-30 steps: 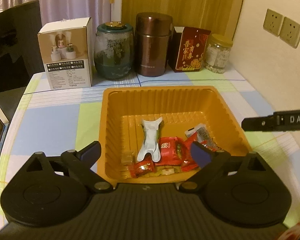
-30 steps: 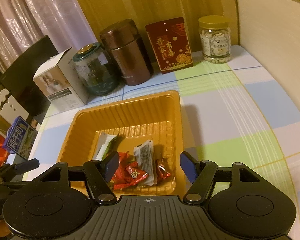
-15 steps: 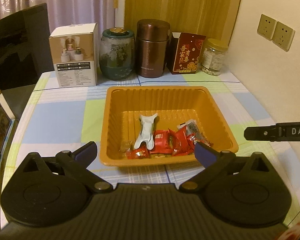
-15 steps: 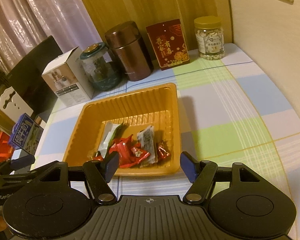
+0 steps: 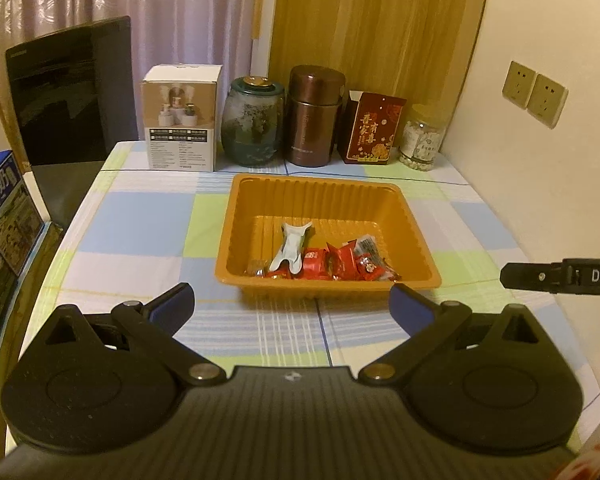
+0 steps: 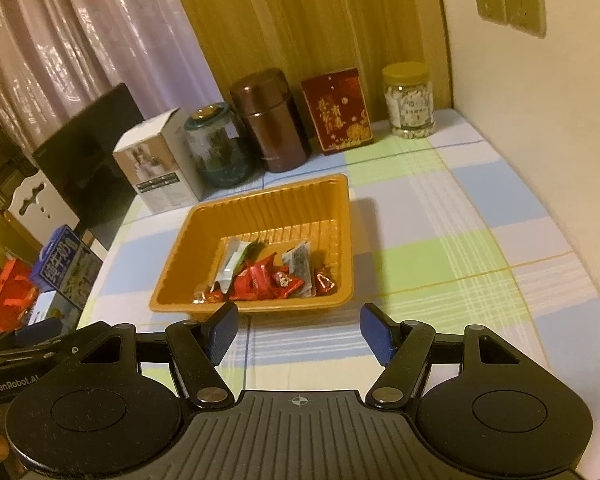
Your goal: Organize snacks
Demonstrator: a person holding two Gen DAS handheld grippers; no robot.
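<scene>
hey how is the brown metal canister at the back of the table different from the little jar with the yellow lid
The brown metal canister is opaque and dark, so its contents are hidden; the jar with the yellow lid is clear and shows pale pieces inside. The canister is taller and wider than the jar. The canister stands mid-row next to the red box; the jar stands at the end nearest the wall. Both are upright, closed cylinders on the checked tablecloth.
</scene>
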